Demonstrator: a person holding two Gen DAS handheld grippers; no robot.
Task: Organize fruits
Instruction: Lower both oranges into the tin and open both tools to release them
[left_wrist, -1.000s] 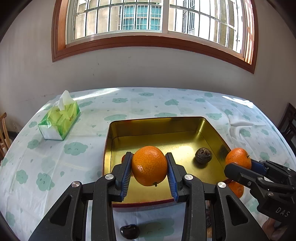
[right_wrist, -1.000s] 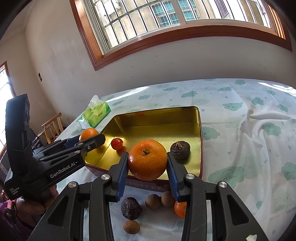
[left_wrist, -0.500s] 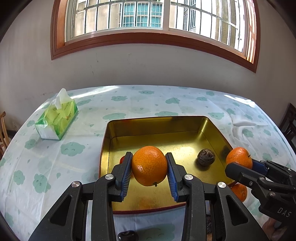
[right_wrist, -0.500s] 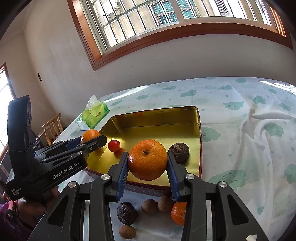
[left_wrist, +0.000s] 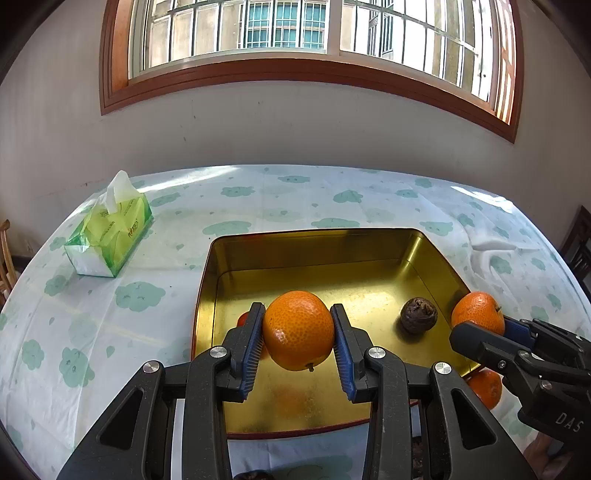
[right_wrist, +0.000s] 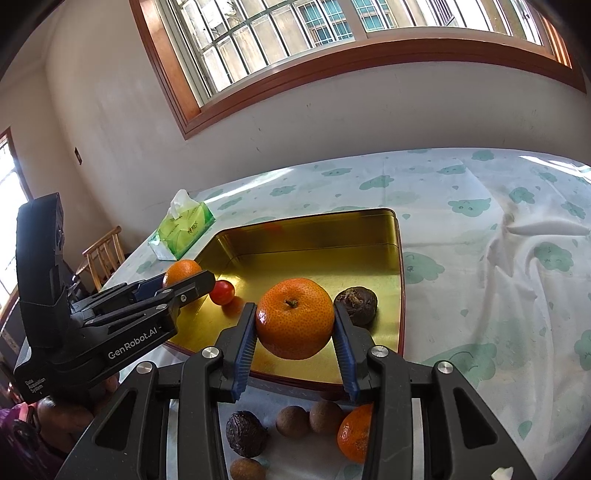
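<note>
Gold tray (left_wrist: 436, 258) on tabletop (left_wrist: 110, 314): wrinkled dark fruit (left_wrist: 419, 316) and cherry tomato (right_wrist: 222, 292) already inside; each gripper, left (left_wrist: 298, 339) and right (right_wrist: 294, 325), pinching orange above tray; several small fruits (right_wrist: 291, 421) left outside tray's near edge

You held your left gripper (left_wrist: 298, 341) tilted downward, its blue pads clamped on an orange (left_wrist: 297, 330). Your right gripper (right_wrist: 294, 325) pointed down at a similar slant beside it, closed on another orange (right_wrist: 294, 318).
</note>
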